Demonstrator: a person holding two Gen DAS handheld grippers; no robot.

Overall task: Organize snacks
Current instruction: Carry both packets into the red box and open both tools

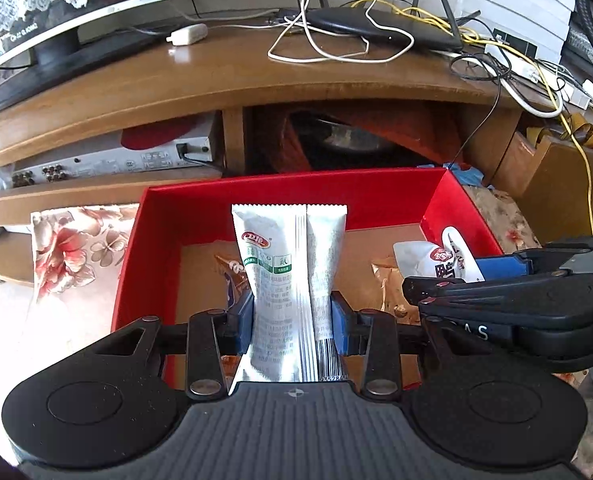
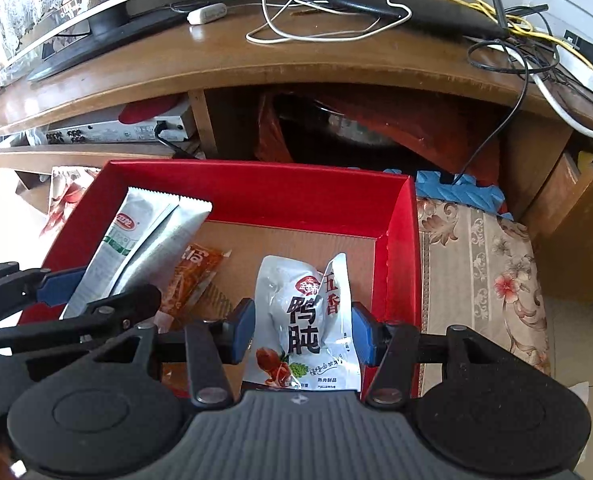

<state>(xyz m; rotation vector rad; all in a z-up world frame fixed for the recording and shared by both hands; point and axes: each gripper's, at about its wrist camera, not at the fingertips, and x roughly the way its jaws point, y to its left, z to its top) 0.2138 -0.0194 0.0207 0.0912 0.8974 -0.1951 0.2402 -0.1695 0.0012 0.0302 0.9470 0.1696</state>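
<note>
While clamped: both tongs' packets (image 1: 292, 280).

The open red cardboard box (image 2: 256, 192) sits in front of the curved wooden desk (image 2: 296, 60). Over the box, the tall silver snack sachet (image 1: 288, 280) lies left of the crumpled white duck-gizzard packet (image 2: 308, 320), with the small orange snack packet (image 2: 192, 276) on the box floor between them.

Silver packet (image 1: 292, 280): lower end hidden behind camera mount. Brown snack (image 1: 232, 276) mostly hidden behind it. Monitor (image 1: 76, 8) cropped.
</note>
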